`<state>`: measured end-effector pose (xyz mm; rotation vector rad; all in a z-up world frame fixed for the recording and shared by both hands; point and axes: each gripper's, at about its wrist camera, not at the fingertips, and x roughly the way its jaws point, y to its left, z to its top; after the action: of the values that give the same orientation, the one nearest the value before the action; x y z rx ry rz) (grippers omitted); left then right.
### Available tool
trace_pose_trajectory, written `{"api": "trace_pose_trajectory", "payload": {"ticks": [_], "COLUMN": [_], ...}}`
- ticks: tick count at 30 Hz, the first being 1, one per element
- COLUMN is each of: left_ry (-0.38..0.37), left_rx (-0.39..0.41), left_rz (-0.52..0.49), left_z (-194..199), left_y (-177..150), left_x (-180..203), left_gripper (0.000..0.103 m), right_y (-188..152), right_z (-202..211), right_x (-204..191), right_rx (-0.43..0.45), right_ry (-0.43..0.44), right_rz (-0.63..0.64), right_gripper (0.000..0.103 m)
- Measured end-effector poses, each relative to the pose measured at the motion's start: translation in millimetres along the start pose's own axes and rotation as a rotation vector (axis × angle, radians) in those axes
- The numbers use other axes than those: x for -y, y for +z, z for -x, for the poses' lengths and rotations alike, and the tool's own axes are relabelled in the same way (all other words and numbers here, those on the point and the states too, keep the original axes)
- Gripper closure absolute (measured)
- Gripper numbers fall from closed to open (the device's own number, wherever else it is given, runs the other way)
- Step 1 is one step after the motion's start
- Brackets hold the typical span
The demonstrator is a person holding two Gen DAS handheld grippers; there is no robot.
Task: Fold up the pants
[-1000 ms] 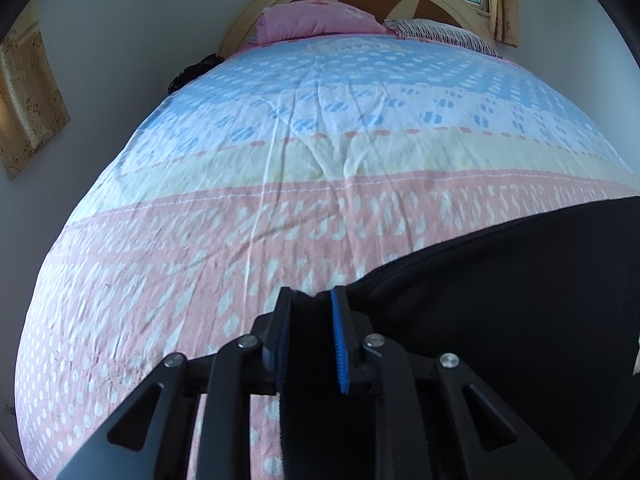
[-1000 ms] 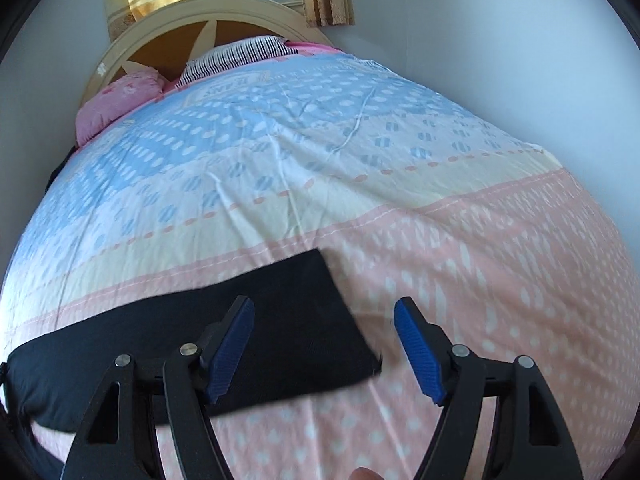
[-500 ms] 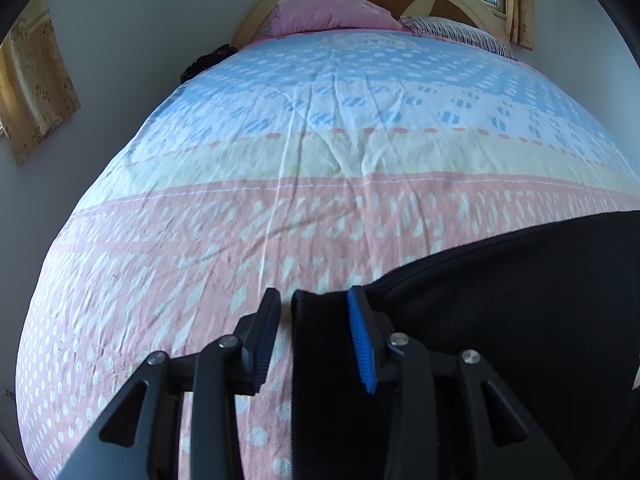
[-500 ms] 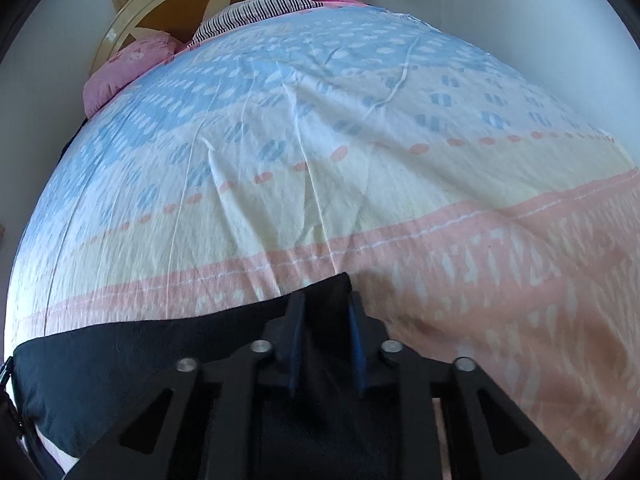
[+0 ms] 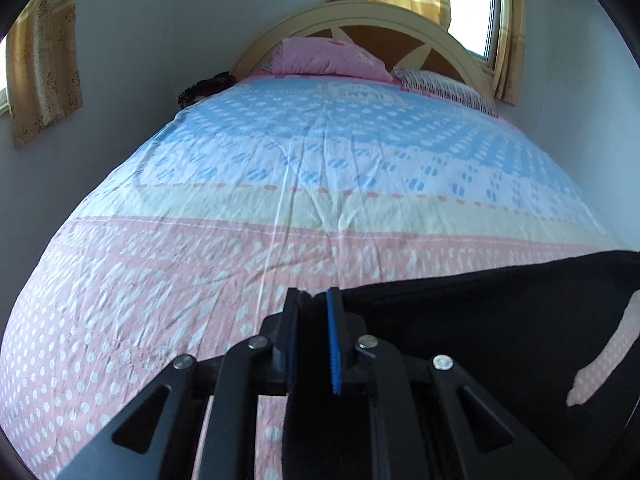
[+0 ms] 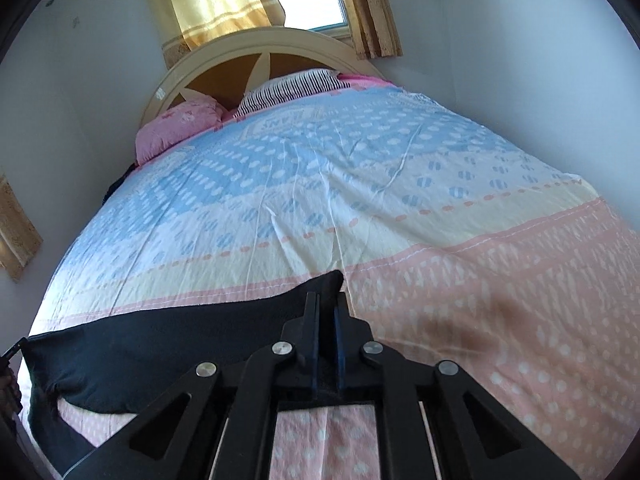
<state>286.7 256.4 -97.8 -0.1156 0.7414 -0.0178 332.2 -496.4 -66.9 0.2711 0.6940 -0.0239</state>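
The bed [image 5: 280, 208] fills both my views, headboard at 12 o'clock, and the pants [image 5: 480, 320] lie across its near pink band, long axis running side to side between my two claws. In my left view the black cloth stretches away toward 3 o'clock; in my right view the pants [image 6: 160, 340] stretch toward 9 o'clock, sagging a little in the middle. So each claw has one end, and neither is nearer the whole.

My left claw [image 5: 312, 320] is pinched shut on a near corner of the cloth, which fills the narrow gap between the blue pads. My right claw [image 6: 326, 320] is likewise clamped on the far corner, a black tip poking out toward 12 o'clock. I judge the fold will bring one end over the other along that axis.
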Motion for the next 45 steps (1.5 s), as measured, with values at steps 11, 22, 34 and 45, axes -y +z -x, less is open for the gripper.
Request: {"api": "trace_pose_trajectory", "payload": {"ticks": [11,22,34,45], "left_ry": [-0.169,-0.185,-0.177,-0.143], "left_rx": [0.102,0.023,0.043,0.044], "left_rz": [0.026,-0.011,-0.020,-0.074], "left_z": [74.8,70.5,78.1,77.0], "left_y": [-46.9,-113.7,-115.8,-116.0], "left_x": [-7.0,-14.5,-11.7,-7.4], "left_gripper": [0.090,0.090,0.090,0.090], "right_y": [-69.0,-122.7,-141.5,-237.6], "right_z": [66.4,95.9,137.7,45.4], "right_x": [40.1,47.5,-154.7,-302.3], "right_rx": [-0.009,-0.101,0.006,-0.096], "right_ry": [-0.021,-0.124,-0.069,0.024], "right_rz": [-0.047,0.000,0.550,1.031], "right_gripper": [0.098,0.076,0.054,0.055]}}
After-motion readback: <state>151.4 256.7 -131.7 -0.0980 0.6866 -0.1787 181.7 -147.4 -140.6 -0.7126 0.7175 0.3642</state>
